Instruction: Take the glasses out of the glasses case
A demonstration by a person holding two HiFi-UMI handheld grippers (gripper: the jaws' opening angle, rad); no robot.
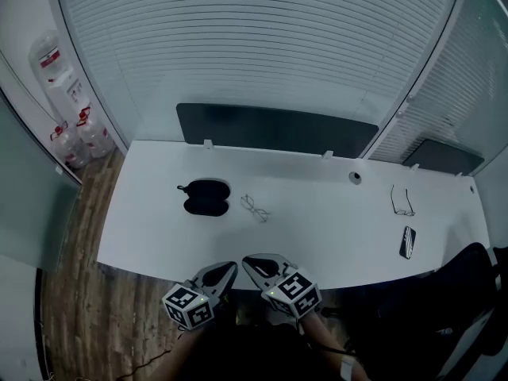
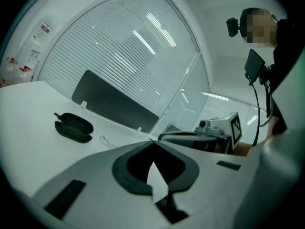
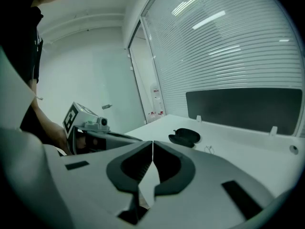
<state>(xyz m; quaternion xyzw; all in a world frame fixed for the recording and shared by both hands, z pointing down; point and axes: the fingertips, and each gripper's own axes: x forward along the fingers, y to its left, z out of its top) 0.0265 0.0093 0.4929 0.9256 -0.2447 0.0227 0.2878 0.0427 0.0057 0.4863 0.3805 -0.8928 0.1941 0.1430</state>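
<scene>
White table [image 1: 333, 240] fills the middle of the head view, long and mostly bare, with a dark panel [image 1: 274, 129] standing along its far edge and slatted blinds [image 1: 262, 46] behind that. Down at the near edge, both tools are side by side, just off the table, noses nearly touching.

Left gripper [image 1: 231, 268]: in its own view the jaws are pressed together tip to tip, nothing between them. Right gripper [image 1: 247, 262]: same story, jaws clenched to a hairline slit, empty (each marker cube sits close to the person's hands at the bottom of the frame).

Now the glasses case [image 1: 206, 198]: black, lying open like a clamshell on the left half of the table, well apart from both grippers. And the glasses [image 1: 255, 208] are out on the tabletop, thin wire frames lying just beside the case on its right, not touching it as far as I can tell.

Over on the right end, a second pair of glasses [image 1: 402, 201] lies by itself, with a small dark flat object [image 1: 407, 241] near it, closer to the front edge. A little round cable port [image 1: 355, 178] sits towards the back edge.
</scene>
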